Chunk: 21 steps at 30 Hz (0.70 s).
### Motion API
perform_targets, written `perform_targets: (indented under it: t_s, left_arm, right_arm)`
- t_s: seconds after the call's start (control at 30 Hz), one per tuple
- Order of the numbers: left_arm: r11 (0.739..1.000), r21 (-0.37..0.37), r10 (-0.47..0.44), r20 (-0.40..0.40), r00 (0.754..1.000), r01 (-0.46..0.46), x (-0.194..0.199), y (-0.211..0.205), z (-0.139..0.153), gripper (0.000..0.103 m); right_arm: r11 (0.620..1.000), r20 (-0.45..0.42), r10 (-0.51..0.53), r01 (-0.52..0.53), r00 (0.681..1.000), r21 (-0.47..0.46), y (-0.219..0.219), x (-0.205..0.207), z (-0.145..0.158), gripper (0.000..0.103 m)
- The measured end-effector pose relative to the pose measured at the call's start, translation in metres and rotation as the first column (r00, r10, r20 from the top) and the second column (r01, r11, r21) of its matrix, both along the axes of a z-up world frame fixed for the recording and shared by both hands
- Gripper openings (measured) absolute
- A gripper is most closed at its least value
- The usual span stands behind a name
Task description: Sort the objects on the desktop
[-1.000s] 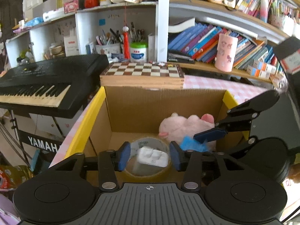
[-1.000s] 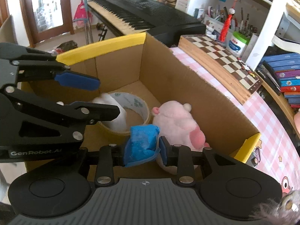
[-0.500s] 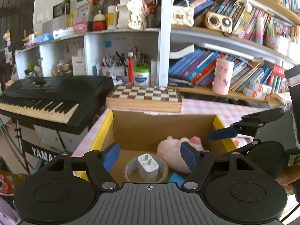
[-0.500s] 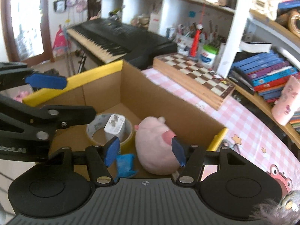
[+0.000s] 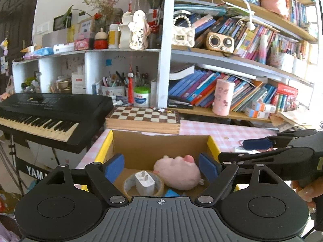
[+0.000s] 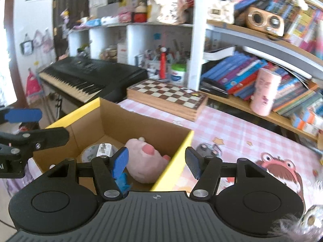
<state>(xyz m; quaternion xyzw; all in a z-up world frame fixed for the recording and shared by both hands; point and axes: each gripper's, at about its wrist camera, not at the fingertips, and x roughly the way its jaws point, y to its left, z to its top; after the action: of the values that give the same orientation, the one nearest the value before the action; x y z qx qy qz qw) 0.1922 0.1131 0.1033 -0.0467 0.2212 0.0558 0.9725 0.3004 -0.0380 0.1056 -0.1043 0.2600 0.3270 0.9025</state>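
A cardboard box point(image 5: 153, 141) with yellow flaps holds a pink plush pig point(image 5: 177, 170), a roll of tape point(image 5: 159, 188), a white charger plug point(image 5: 144, 183) standing inside the roll, and a blue object point(image 5: 171, 192). My left gripper point(image 5: 161, 168) is open and empty above the box's near side. My right gripper point(image 6: 157, 162) is open and empty above the box's right wall point(image 6: 173, 159). The pig point(image 6: 146, 161), the plug point(image 6: 104, 150) and the blue object point(image 6: 123, 181) also show in the right wrist view.
A wooden chessboard point(image 5: 144, 118) lies behind the box. A black keyboard point(image 5: 46, 111) stands at the left. Shelves of books point(image 5: 232, 88) and a pink cup point(image 5: 223, 97) are behind. The pink checked tablecloth point(image 6: 242, 141) extends to the right, with a small grey object point(image 6: 207, 149) beside the box.
Both grippers opened and rose away from the box. The left let go of the white plug into the tape roll. The right let go of the blue object beside the pig.
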Motion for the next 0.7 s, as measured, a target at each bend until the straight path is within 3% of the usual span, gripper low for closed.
perform_targets:
  t_s: [0.6,0.7]
  left_arm:
    - [0.997,0.011,-0.079,-0.015,0.997,0.079,-0.078,-0.018,-0.002,0.084]
    - [0.997,0.012,-0.077,-0.026,0.997,0.077,-0.092,-0.023,-0.004,0.091]
  right_arm:
    - [0.988,-0.015,-0.156,0.156,0.988,0.020,-0.050,-0.097,-0.006,0.059]
    - [0.984,-0.016,-0.177,0.178,0.984,0.020,-0.056,-0.115,-0.007,0.061]
